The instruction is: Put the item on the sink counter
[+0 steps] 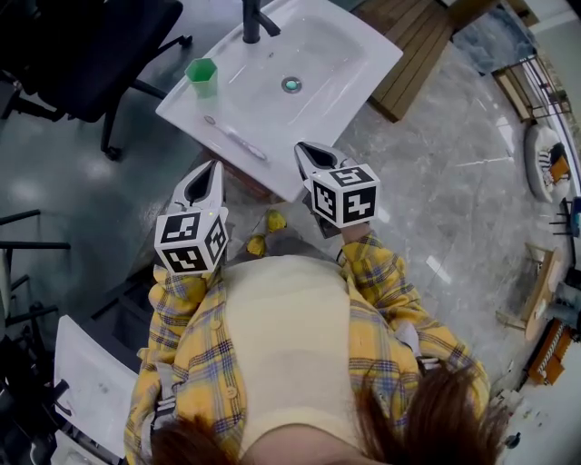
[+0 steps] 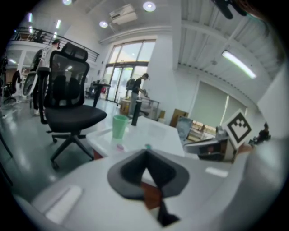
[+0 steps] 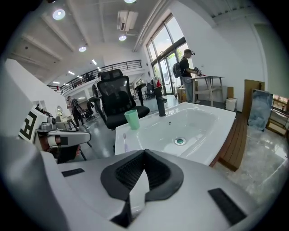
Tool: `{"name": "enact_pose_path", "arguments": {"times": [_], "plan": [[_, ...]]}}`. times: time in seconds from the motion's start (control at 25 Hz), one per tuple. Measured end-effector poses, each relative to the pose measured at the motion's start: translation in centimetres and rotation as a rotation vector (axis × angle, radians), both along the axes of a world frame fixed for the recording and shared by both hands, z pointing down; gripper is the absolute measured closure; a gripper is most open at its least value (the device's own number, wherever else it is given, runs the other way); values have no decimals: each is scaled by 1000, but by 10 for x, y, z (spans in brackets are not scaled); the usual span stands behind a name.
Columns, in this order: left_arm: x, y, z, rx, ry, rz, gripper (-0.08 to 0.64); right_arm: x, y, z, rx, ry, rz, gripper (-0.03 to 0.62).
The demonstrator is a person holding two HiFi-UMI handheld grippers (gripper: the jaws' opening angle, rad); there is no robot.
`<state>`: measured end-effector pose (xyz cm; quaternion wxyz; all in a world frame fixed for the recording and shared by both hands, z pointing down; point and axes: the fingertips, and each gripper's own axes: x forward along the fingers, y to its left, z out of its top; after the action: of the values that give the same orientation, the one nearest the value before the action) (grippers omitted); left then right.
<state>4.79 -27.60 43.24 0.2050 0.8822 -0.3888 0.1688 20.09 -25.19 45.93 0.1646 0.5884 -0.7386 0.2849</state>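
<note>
Left gripper (image 1: pixel 209 180) and right gripper (image 1: pixel 314 154) hang short of the sink (image 1: pixel 349 50), both sets of jaws together with nothing between them. The toothbrush (image 1: pixel 238 138) lies and the green cup (image 1: pixel 201 75) stands on the sink's tabletop (image 1: pixel 186 111), beside the basin. Judged risk: a careless reach could knock the toothbrush, which lies near the front edge, to the floor.

1. White rectangular ceramic sink counter (image 1: pixel 363 68): one sunken basin with a green drain plug (image 1: pixel 290 84) at its middle and a black tap (image 1: pixel 252 20) at the back edge.
2. Pale, slender plastic toothbrush (image 1: pixel 236 138): lies flat on the counter's front rim, roughly parallel to the edge.
3. Green faceted plastic cup (image 1: pixel 201 75): stands upright at the counter's corner, near the toothbrush and not touching it.
</note>
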Motion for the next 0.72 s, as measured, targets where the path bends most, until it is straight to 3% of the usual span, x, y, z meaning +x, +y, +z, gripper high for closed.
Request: {"name": "enact_pose_path", "arguments": {"times": [0.72], "plan": [[9, -3, 4, -19, 7, 45, 552, 6, 10, -9, 17, -21, 61, 578]]}}
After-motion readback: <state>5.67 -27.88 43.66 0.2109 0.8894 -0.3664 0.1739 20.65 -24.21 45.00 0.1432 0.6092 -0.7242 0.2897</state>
